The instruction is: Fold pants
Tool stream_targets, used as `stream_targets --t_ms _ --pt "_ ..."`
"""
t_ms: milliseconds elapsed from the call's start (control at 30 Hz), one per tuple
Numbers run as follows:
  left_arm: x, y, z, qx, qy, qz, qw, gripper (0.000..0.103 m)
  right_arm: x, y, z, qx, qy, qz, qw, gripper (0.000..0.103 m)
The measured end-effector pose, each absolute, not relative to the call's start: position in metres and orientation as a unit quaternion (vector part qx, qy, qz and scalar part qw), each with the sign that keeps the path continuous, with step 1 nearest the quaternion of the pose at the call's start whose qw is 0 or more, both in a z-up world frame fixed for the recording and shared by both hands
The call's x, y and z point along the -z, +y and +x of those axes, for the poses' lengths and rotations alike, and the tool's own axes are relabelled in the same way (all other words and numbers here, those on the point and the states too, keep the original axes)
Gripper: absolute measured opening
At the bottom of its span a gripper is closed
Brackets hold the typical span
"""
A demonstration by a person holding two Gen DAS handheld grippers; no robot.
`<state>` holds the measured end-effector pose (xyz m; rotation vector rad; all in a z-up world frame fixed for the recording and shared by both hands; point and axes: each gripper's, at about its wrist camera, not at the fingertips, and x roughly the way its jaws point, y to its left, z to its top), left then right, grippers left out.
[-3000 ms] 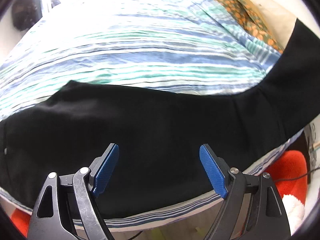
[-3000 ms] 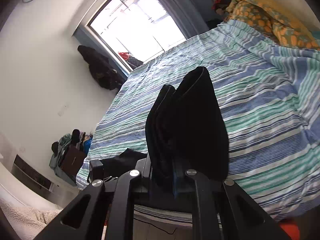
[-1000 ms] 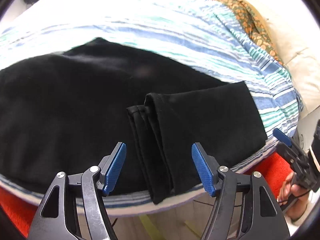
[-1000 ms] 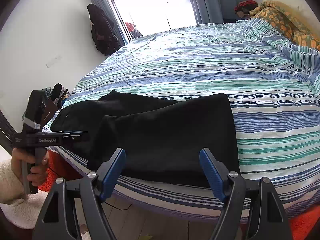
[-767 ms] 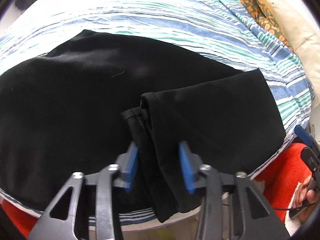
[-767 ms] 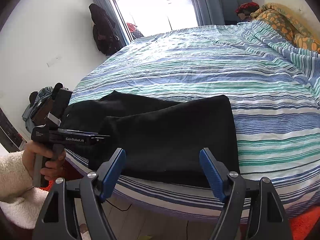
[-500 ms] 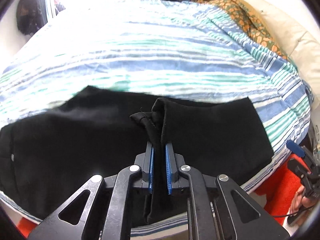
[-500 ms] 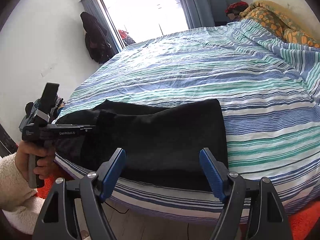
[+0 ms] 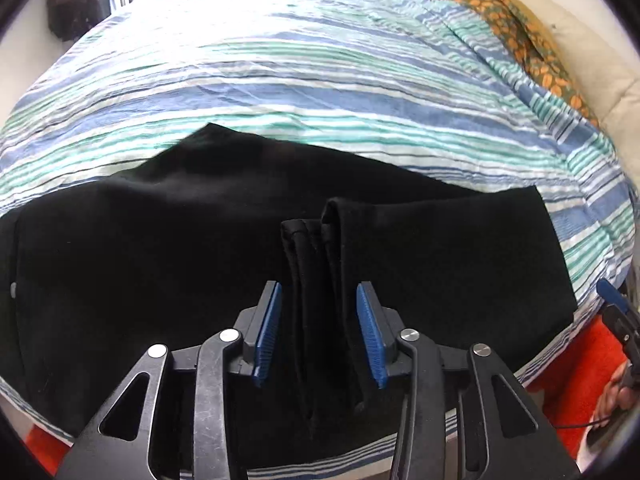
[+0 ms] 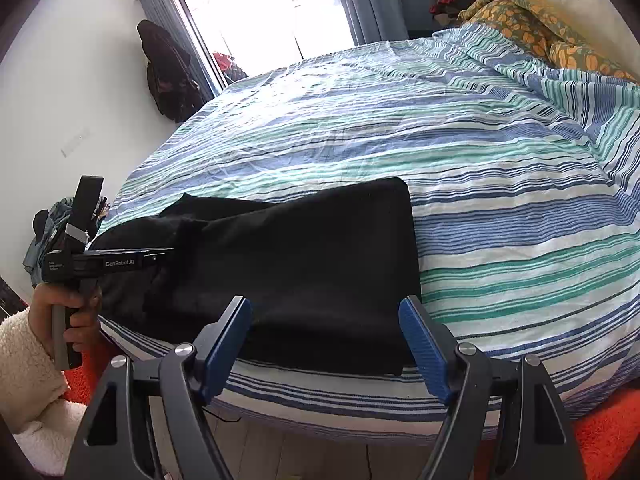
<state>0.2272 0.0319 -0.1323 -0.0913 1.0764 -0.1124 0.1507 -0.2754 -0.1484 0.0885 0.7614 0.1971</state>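
Bed [image 10: 500, 184]: wide mattress under a crinkled cotton sheet, striped blue, teal and white. Only the right wrist view takes in the room beyond it: bright window [image 10: 264, 12] with grey-blue curtains, dark coat [image 10: 168, 76] hung on the white wall. Both views catch the orange-patterned quilt [image 10: 532, 28] bunched at the far corner.

Pants [image 10: 304, 272]: black, matte, soft woven cloth, lying along the near edge of the bed, legs doubled back over the upper part. Right wrist view shows the fold as one flat rectangular slab with a straight right-hand edge. Left wrist view alone shows the stitched hems stacked as narrow ridges, rising between the blue pads, and a small pale button [image 9: 13, 289] at the waistband on the far left.

Orange shaggy rug [image 10: 600, 440] on the floor below the bed edge.

Left gripper [image 9: 319, 328]: black frame, ribbed blue pads. Jaws have just been opening; they stand partly apart with the hem ridges between them, cloth not pinched. The right wrist view shows it side-on, gripped by a hand [image 10: 68, 316] in a cream fleece sleeve.

Right gripper [image 10: 326, 340]: jaws wide apart, nothing between them, poised before the near edge of the pants.
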Motion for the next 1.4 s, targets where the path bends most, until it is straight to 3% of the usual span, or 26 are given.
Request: stream_targets --t_ms 167,233,367,433,600,767,1000,1233,1300,1400 --pt "0.102 0.03 0.204 0.049 0.458 -0.069 0.885 0.046 0.142 -0.253 0.153 -0.163 0.35 0.007 0.922 0.071" --pt "0.1 0.024 0.195 0.073 0.449 -0.083 0.887 0.046 0.152 -0.243 0.156 -0.194 0.371 0.013 0.908 0.064" --pt "0.125 -0.004 0.194 0.11 0.48 -0.058 0.869 0.047 0.197 -0.246 0.177 -0.16 0.472 0.039 0.866 0.064" --pt "0.143 -0.013 0.194 0.107 0.498 -0.038 0.859 0.047 0.2 -0.255 0.178 -0.152 0.475 0.059 0.865 0.056" --pt "0.158 -0.014 0.186 0.105 0.51 -0.049 0.852 0.051 0.158 -0.265 0.16 -0.137 0.373 0.053 0.916 0.059" --pt "0.162 -0.026 0.185 0.102 0.506 -0.012 0.856 0.056 0.204 -0.264 0.184 -0.107 0.487 0.042 0.866 0.06" --pt "0.164 -0.026 0.183 0.1 0.505 -0.009 0.858 0.056 0.153 -0.259 0.205 -0.106 0.412 0.038 0.904 0.063" --pt "0.15 -0.019 0.177 0.099 0.503 -0.024 0.858 0.057 0.187 -0.263 0.234 -0.076 0.451 0.042 0.888 0.06" --pt "0.136 -0.01 0.172 0.088 0.488 -0.032 0.868 0.069 0.174 -0.264 0.216 -0.082 0.414 0.04 0.906 0.06" --pt "0.117 0.013 0.168 0.063 0.472 -0.044 0.878 0.079 0.154 -0.263 0.195 -0.083 0.374 0.01 0.924 0.065"
